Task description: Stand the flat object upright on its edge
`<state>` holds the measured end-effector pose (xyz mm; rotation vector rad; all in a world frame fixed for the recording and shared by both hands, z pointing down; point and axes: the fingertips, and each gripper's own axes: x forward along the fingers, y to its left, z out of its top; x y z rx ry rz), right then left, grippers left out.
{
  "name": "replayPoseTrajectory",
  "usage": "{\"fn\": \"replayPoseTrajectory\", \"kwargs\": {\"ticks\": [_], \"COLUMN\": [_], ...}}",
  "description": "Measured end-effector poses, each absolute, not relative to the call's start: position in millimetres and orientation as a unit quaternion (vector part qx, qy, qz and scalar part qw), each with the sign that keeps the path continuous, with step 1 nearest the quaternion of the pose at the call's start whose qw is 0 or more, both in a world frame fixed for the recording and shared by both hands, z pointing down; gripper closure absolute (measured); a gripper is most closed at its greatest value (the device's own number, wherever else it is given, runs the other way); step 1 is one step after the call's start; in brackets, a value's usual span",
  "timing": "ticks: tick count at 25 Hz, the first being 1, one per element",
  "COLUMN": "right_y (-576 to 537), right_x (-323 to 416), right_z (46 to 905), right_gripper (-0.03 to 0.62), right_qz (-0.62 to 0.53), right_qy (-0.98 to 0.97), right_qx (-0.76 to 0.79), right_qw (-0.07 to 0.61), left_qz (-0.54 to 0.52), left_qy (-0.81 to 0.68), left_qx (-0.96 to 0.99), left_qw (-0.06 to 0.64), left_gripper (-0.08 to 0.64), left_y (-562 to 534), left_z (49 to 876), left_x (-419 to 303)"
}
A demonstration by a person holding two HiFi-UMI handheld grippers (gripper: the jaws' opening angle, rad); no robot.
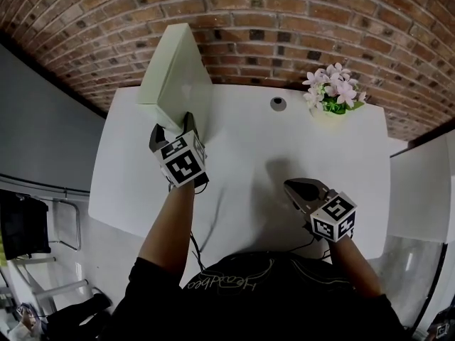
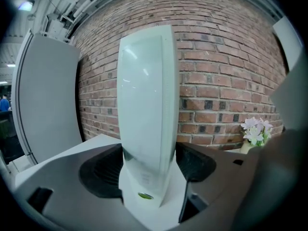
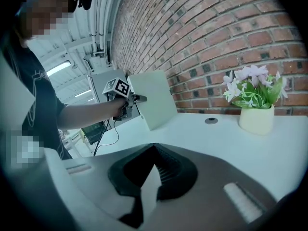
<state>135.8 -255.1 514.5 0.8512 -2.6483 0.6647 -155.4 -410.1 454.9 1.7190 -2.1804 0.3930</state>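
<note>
Left arm outstretched, the left hand-held gripper (image 1: 173, 129) pinches the white panel (image 1: 170, 69), which stands on edge at the far-left corner of the bench (image 1: 249, 144). The right hand-held gripper (image 1: 290, 185), pressed together, hovers empty above the bench's near side.

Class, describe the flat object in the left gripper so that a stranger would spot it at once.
Find the brick wall, then the white table before it. At the table's far left, the left gripper clamps a pale green panel standing on edge. It is the only tall, flat thing; the flowerpot sits far right.
</note>
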Motion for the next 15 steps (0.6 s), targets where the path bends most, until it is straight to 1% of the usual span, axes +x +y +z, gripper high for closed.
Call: {"fn": "replayPoseTrajectory", "kwargs": {"ticks": [4, 7, 12, 15], "right_y": [-247.2, -237.8, -205.5, -183.2], "right_x": [135.4, 132.1, 117.3, 105.2], "right_z": [506.2, 495.3, 469.3, 448.6], "right_gripper": [0.586, 0.586, 0.586, 0.586], "right_qz": [0.221, 0.216, 0.212, 0.202], "right_qy": [-0.917, -0.919, -0.922, -0.927], "right_qx": [0.303, 0.307, 0.309, 0.307], "right_qw": [0.135, 0.124, 0.094, 0.076], "left_qz": [0.133, 0.118, 0.103, 0.103], "left_qy": [-0.752, -0.744, -0.694, -0.634], "left_qx": [0.622, 0.634, 0.674, 0.722], "left_qw": [0.170, 0.176, 0.231, 0.257], "left_gripper": [0.210, 0.209, 0.212, 0.277], "left_y": [-400.3, -376.7, -305.3, -254.2], "left_z": [449.7, 441.9, 438.9, 434.2], "left_x": [-154.1, -158.5, -154.4, -135.5]}}
